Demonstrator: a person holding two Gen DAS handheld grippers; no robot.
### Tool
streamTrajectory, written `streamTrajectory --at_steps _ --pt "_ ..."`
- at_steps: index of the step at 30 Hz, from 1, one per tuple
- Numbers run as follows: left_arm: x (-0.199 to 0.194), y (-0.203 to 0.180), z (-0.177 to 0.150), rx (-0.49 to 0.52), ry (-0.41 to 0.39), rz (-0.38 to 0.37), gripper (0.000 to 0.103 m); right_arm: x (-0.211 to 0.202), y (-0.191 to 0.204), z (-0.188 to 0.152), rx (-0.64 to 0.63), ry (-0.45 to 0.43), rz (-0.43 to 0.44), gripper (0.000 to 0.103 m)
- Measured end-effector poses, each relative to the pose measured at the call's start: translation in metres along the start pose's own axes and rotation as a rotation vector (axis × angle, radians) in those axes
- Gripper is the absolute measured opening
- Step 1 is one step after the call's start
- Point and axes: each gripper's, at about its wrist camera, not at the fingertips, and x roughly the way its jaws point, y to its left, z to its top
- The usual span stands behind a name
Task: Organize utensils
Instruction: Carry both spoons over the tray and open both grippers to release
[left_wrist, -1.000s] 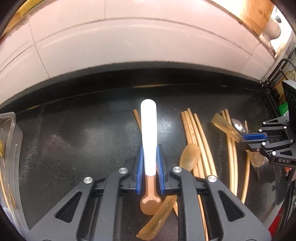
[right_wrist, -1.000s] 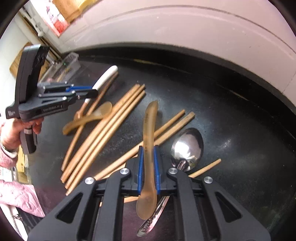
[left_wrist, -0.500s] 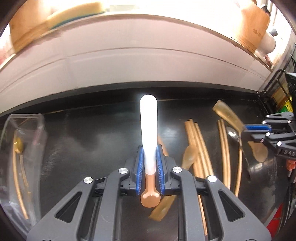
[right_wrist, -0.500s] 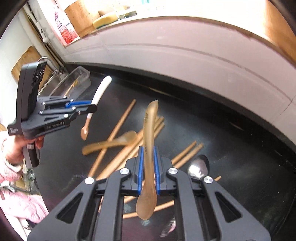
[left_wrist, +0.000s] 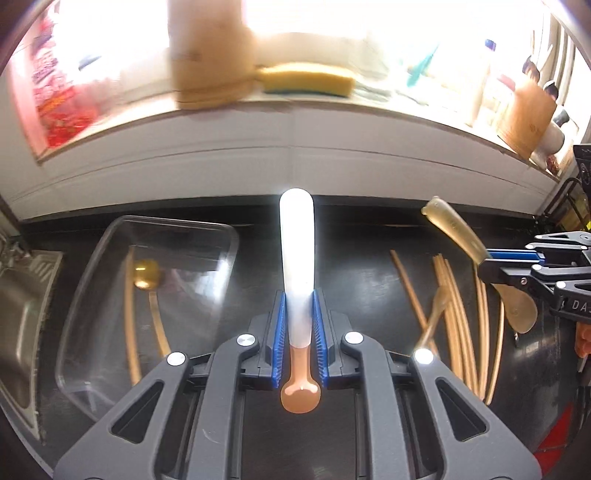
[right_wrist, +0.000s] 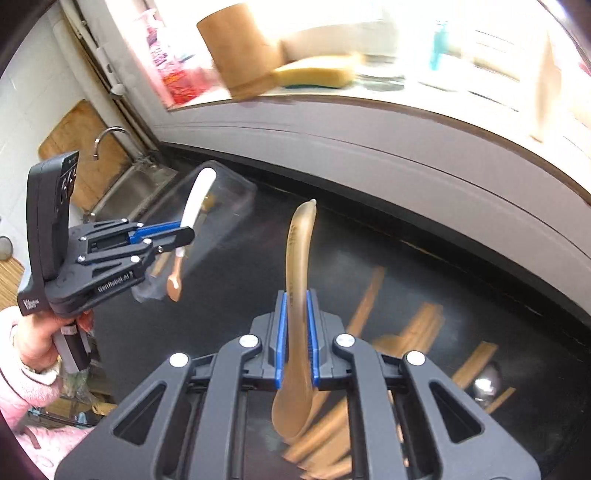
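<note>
My left gripper (left_wrist: 298, 325) is shut on a small spoon with a white handle (left_wrist: 296, 258) and a tan bowl, held above the black counter. The right wrist view shows that same spoon (right_wrist: 195, 206) in the left gripper (right_wrist: 177, 240), in front of a clear plastic bin. My right gripper (right_wrist: 295, 332) is shut on a translucent amber spoon (right_wrist: 299, 266), handle pointing up and away. From the left wrist view the amber spoon (left_wrist: 454, 232) and right gripper (left_wrist: 491, 258) hang at the right. The clear bin (left_wrist: 122, 295) sits left of my left gripper and holds a gold spoon (left_wrist: 146, 275) and chopsticks.
Loose wooden chopsticks (left_wrist: 458, 325) and another amber spoon lie on the black counter (left_wrist: 362, 258) at the right. A metal spoon (right_wrist: 485, 382) lies among chopsticks. A steel sink (left_wrist: 18, 314) borders the bin's left. A sponge (left_wrist: 306, 79) and wooden holder sit on the white ledge behind.
Both grippers have risen off the counter with their spoons and moved left; the clear bin has come into full view and the chopsticks have dropped away to the right.
</note>
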Motion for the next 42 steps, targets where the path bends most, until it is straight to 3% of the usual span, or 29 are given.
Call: streamTrajectory --at_steps 8,18,29,42 --pt "-0.018 0.080 -0.006 -0.009 -0.004 0.028 0.014 0.040 0.080 0.040 0.015 0.000 0.052 0.011" --pt "-0.005 0.165 -0.019 -0.004 0.022 0.018 0.014 0.092 0.149 0.072 0.089 0.006 0.015 0.011" --pt "0.019 0.200 -0.037 0.045 0.075 -0.045 0.014 0.155 0.183 0.069 0.213 0.037 -0.039 0.011" --pt "0.022 0.203 -0.042 0.089 0.079 -0.081 0.014 0.173 0.192 0.069 0.255 0.044 -0.106 0.011"
